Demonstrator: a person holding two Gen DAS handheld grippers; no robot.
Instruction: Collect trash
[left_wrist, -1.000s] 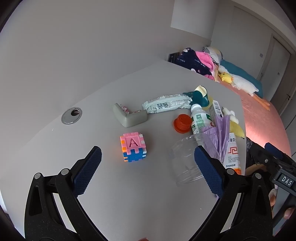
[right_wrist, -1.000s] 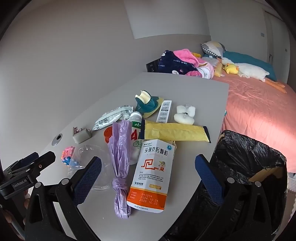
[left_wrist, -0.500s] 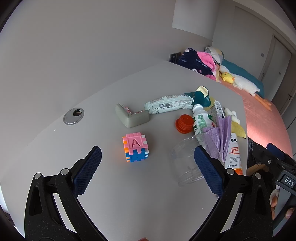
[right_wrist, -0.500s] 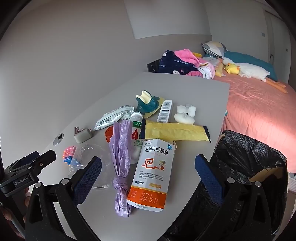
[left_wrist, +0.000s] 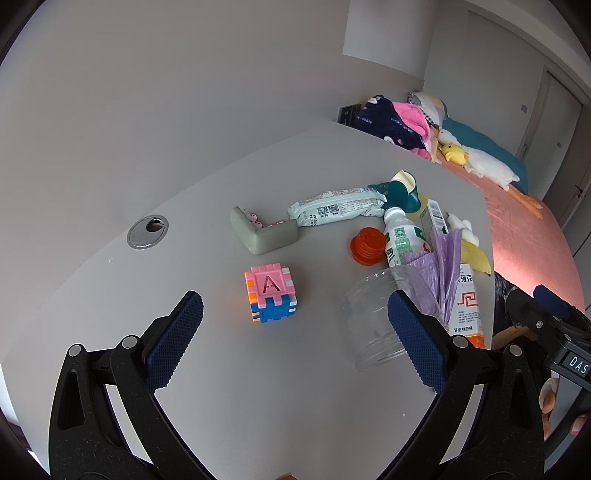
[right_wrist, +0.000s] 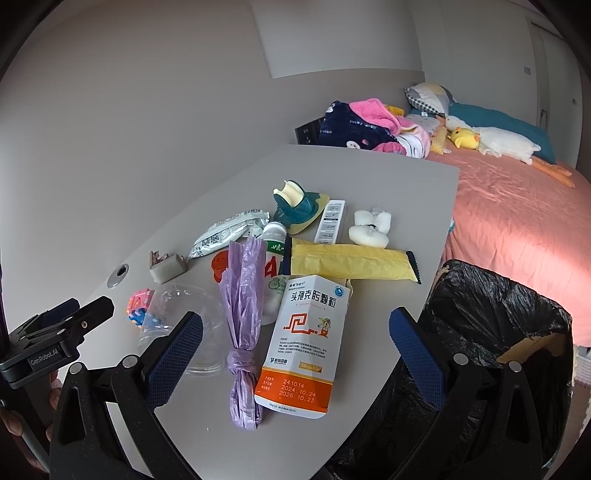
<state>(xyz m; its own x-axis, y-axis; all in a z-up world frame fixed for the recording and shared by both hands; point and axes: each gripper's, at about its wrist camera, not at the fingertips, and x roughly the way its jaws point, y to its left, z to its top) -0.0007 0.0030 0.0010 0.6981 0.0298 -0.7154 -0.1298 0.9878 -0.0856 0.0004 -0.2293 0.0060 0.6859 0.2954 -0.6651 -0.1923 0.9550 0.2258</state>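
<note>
Right wrist view: both my grippers (right_wrist: 295, 341) gape empty; trash litters the table (right_wrist: 406, 192), bin (right_wrist: 491, 317) lower right.

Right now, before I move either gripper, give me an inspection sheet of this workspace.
Surface: grey table, far half bare, grommet hole near the wall.
Job's things: orange-and-white pouch, knotted purple bag, yellow wrapper, white snack wrapper, white bottle, orange cap, clear jar on its side; black-lined bin at the table edge.
Clutter: letter-A block cube, grey corner guard, teal tape dispenser.
Grippers: left gripper and right gripper both open, fingers empty, above the table.
Cables: nothing seen.
Surroundings: bed with clothes and plush toys.
</note>
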